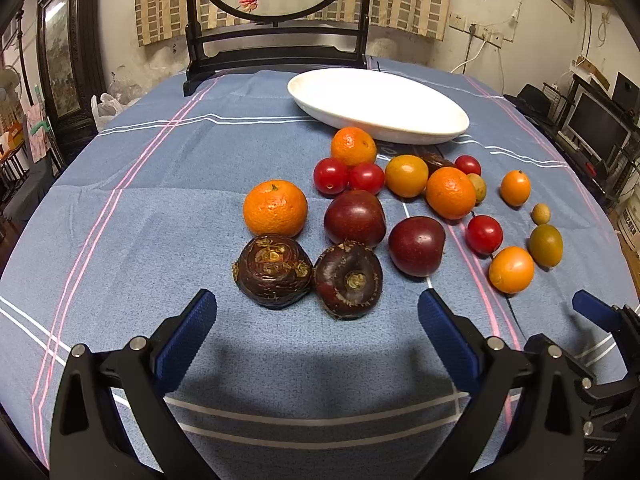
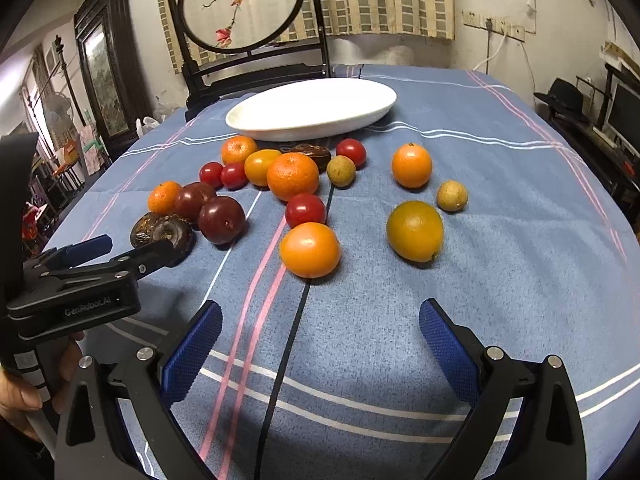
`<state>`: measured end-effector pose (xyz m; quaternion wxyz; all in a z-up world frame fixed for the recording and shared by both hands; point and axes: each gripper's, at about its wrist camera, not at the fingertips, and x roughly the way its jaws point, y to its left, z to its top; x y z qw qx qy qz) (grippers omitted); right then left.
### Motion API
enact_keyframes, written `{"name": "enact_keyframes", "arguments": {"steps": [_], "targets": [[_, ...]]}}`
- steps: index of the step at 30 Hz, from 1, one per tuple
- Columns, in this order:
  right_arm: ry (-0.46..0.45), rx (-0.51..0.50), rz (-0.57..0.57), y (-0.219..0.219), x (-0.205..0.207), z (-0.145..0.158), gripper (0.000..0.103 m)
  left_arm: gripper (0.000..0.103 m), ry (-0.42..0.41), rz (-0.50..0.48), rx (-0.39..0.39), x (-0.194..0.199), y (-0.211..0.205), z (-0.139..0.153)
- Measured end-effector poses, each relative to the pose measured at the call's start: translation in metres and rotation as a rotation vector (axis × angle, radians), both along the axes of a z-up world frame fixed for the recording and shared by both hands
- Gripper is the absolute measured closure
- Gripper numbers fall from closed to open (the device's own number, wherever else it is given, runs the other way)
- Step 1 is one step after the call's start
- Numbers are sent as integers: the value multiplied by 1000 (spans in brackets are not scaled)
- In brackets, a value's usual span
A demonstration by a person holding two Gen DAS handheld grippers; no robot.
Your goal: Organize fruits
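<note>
Your left tool [image 1: 316, 320] hovers low over the near part of the worktop [image 1: 160, 208] with its blue pads spread wide and nothing between them. Just beyond its fingertips sit two dark, ringed water chestnuts [image 1: 273, 270], side by side and almost touching. Behind the left one rests a mandarin [image 1: 275, 208]; behind the right one are two dark red plums [image 1: 354, 218], one further right than the other.

Your right tool [image 2: 320, 320] is likewise released, its pads well apart above bare blue striped cloth. Straight ahead of it lies an orange kumquat [image 2: 310, 250], with a cherry tomato [image 2: 305, 210] just behind it. To the right of that pair sits a greenish citrus [image 2: 415, 231], and beyond it a small tan longan [image 2: 452, 196] and another orange fruit [image 2: 411, 165].

The rest of the fruit is bunched further back: a larger mandarin [image 2: 293, 176], a yellow-orange fruit [image 2: 260, 167], two cherry tomatoes [image 2: 211, 174] touching each other, a second longan [image 2: 341, 172], and a dark brown date [image 2: 314, 155] lying close to the dish. The white oval dish [image 2: 312, 110] stands at the far side of the worktop, holding nothing that you can see. Behind it stands a dark-framed round embroidered screen [image 2: 240, 4].
</note>
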<state>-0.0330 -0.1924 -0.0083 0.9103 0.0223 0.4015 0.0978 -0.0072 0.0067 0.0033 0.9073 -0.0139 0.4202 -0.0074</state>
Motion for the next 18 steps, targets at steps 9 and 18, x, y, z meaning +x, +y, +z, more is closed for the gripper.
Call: {"name": "enact_keyframes", "arguments": {"steps": [9,18], "targets": [[1,30,-6,-3,0,-1,4,4,0,1,4,-1,0,0],[6,33,-6,-4,0,-2,4,4,0,1,4,-1,0,0]]}}
